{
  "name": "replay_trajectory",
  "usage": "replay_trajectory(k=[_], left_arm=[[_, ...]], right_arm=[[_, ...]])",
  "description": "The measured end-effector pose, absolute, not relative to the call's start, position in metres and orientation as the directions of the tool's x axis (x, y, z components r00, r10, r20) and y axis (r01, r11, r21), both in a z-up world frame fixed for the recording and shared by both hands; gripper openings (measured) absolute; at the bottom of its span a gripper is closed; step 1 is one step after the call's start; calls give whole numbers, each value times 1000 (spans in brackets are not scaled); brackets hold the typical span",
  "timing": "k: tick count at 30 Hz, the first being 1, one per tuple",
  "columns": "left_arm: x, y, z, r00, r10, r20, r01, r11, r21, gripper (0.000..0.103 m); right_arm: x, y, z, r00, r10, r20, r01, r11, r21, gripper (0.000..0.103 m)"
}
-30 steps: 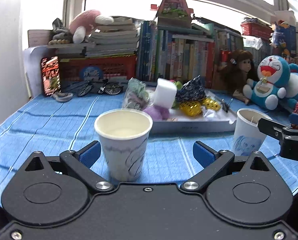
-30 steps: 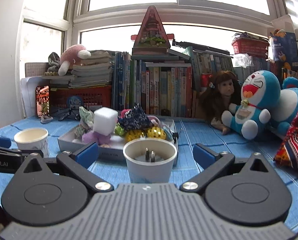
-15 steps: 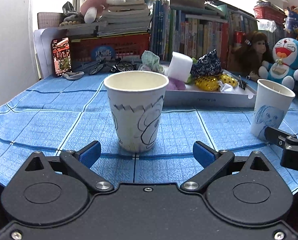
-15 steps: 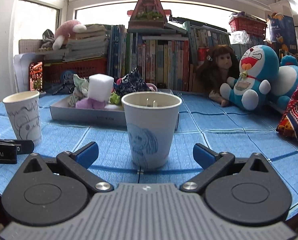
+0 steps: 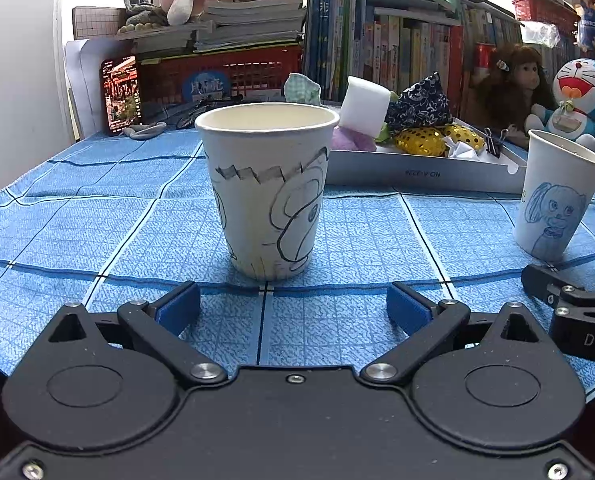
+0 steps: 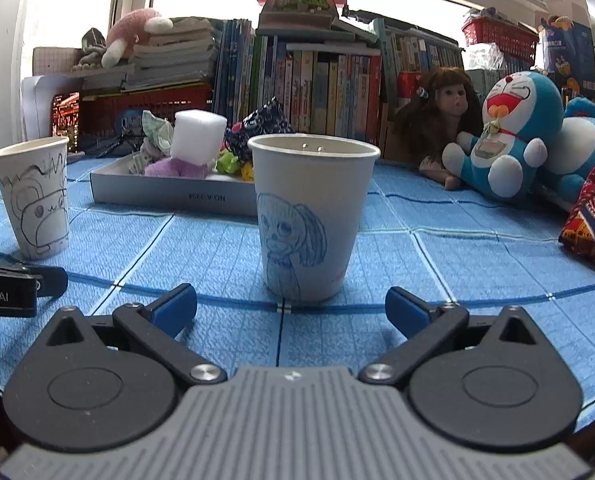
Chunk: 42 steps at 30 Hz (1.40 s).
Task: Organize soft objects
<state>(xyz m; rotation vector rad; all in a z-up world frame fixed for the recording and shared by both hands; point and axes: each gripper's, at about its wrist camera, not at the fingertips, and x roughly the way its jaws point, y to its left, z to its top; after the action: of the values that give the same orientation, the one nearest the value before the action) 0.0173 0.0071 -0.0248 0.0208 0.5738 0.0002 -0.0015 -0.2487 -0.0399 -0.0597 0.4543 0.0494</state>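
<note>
Soft things: they lie in a heap in the tray [image 5: 421, 170] at the back of the surface [image 5: 97, 216]: a white foam block [image 5: 367, 104], a purple soft lump [image 5: 351, 142], a dark cloth pouch [image 5: 419, 102] and gold spotty balls [image 5: 419, 140]. One heap keeps them easy to reach.
Gray-drawing cup [image 5: 267, 188]: it stands upright, right in front of the left tool [image 5: 293, 308], mouth up so things can drop in. I cannot see inside it.
Blue-drawing cup [image 6: 311, 216]: it stands upright in front of the right tool [image 6: 291, 306], apart from the other cup.
Left tool: spread wide, holding nothing, low by the surface, just short of its cup.
Right tool: spread wide too, with nothing in it.
My guess: the cups are bins for sorting. The tray is full, but whether sorting is early or late I cannot tell.
</note>
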Motion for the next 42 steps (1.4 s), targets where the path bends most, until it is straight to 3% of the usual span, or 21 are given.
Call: replay_trajectory(k=[42], left_arm=[[20, 7, -28, 840, 7, -542, 8, 1000, 25, 103]], right_arm=[[-2, -246, -48, 899, 17, -438, -33, 999, -27, 103]])
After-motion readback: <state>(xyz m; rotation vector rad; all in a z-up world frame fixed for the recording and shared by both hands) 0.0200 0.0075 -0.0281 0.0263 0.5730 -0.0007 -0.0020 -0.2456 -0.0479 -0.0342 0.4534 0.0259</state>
